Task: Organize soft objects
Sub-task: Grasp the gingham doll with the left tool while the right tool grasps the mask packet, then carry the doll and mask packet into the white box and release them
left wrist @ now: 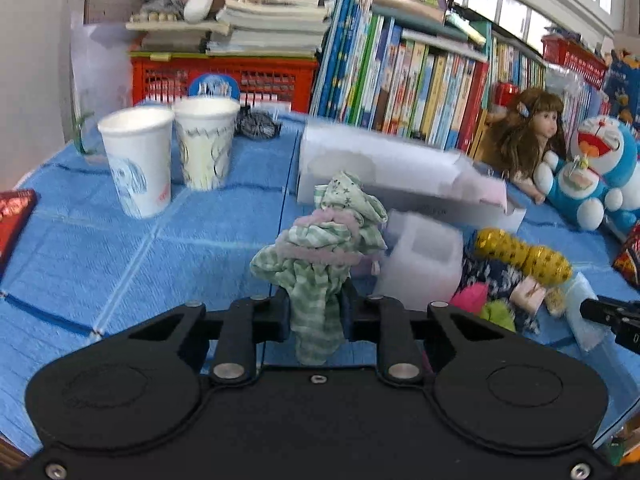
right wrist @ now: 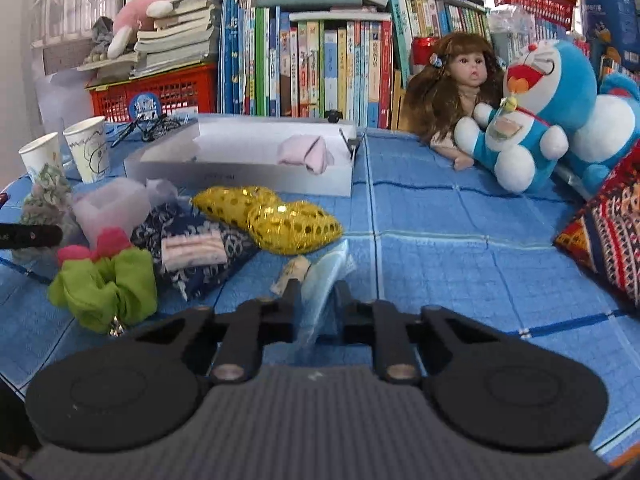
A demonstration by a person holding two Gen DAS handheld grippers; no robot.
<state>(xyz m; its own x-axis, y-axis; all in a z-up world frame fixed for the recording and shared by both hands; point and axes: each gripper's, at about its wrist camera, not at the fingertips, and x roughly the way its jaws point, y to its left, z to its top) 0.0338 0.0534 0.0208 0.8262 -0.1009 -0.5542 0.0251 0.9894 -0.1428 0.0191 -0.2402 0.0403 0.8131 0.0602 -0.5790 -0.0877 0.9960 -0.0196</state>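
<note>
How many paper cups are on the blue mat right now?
2. A plain white paper cup stands at the far left; a doodled paper cup stands right beside it, nearer the red basket. Others could be hidden.

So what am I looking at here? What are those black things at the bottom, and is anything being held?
Those are two hand-held grippers, each carrying its own camera that looks along its fingers. One picture is the left gripper's view: it pinches a bundle of green striped cloth. The other is the right gripper's view: it pinches a pale translucent piece. Both are over a blue mat strewn with soft things: a gold sequinned cushion, a lime scrunchie, dark patterned fabric. Behind is an open white box holding a pink cloth, and beside it two paper cups.
</note>
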